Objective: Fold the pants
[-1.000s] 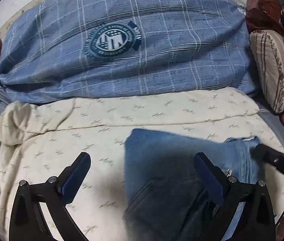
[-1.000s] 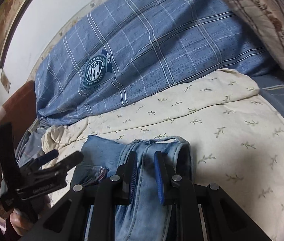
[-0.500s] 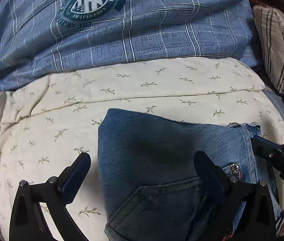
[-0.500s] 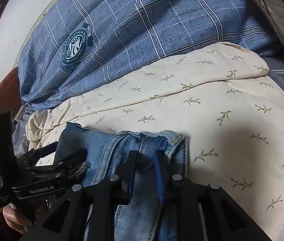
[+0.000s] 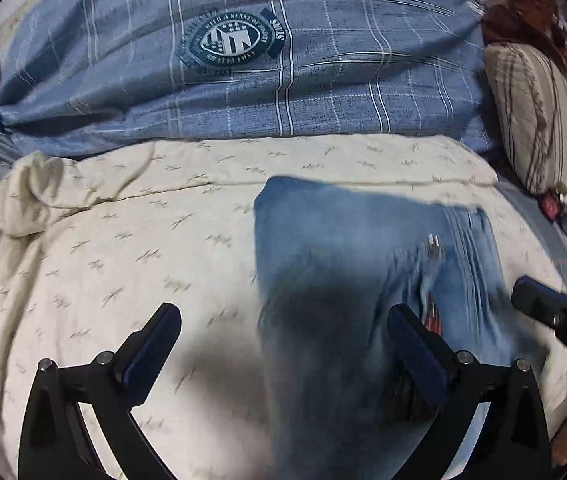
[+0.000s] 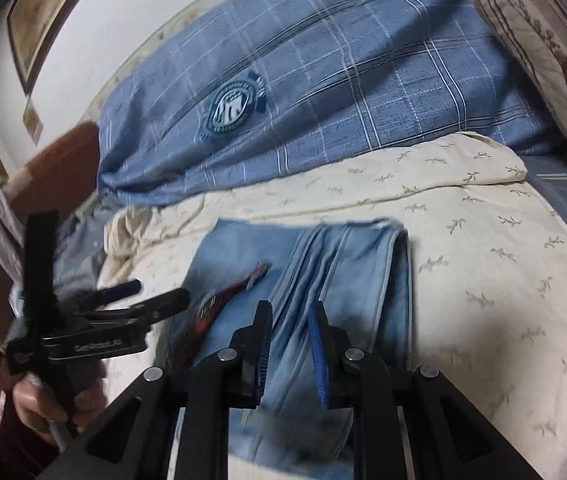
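The blue jeans [image 5: 347, 264] lie folded on the cream leaf-print blanket [image 5: 123, 248]. They also show in the right wrist view [image 6: 323, 264], with a red patterned lining [image 6: 211, 312] showing at the left edge. My left gripper [image 5: 283, 344] is open wide, above the jeans' left edge; it also shows in the right wrist view [image 6: 143, 298]. My right gripper [image 6: 289, 348] hangs just above the jeans' folded band with its jaws a little apart and nothing between them. Its dark tip shows in the left wrist view [image 5: 539, 304] at the right.
A big blue plaid pillow [image 5: 243, 64] with a round crest lies behind the blanket. A striped beige cushion [image 5: 543, 112] stands at the right. A brown headboard [image 6: 51, 172] and a wall with framed pictures are at the left.
Both grippers have pulled back from the jeans. My right gripper has let go of the waistband and its jaws have opened a little. The jeans now lie flat on the blanket.
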